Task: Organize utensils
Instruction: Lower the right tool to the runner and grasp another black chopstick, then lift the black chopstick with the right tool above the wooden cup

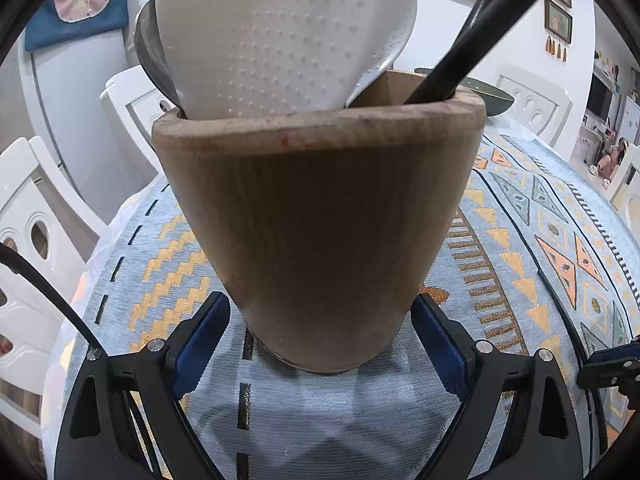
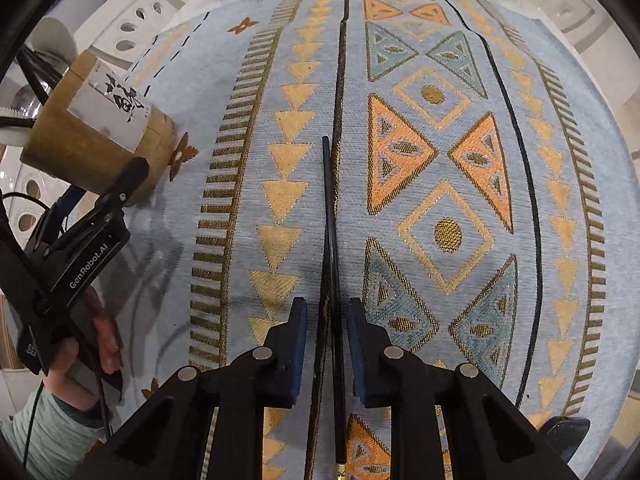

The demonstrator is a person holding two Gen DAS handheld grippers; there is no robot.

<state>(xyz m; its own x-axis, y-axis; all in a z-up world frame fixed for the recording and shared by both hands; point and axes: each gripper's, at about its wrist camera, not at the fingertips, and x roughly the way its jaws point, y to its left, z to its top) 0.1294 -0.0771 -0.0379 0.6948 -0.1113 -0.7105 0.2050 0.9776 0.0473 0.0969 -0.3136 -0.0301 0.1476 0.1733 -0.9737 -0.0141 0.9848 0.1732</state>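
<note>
Wooden utensil holder and one loose black chopstick, on patterned tablecloth.

The wooden holder (image 1: 320,216), round-cornered and tapering toward its base, stood upright and carried a white dimpled spatula (image 1: 280,36), a dark metal spoon (image 1: 150,52) behind it, and black handles (image 1: 472,36) leaning to one side. The thin black chopstick (image 2: 330,216) lay flat on the cloth, well apart from the holder, running lengthwise beside a dark woven stripe.

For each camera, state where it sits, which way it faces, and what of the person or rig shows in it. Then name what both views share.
Left wrist: on the left gripper, looking forward and down at the wooden holder; its blue pads flank the base.
Right wrist: on the right gripper, facing steeply down at the tablecloth; a black chopstick lies between its fingers; a hand shows at left.
Shared: holder, tablecloth.
</note>
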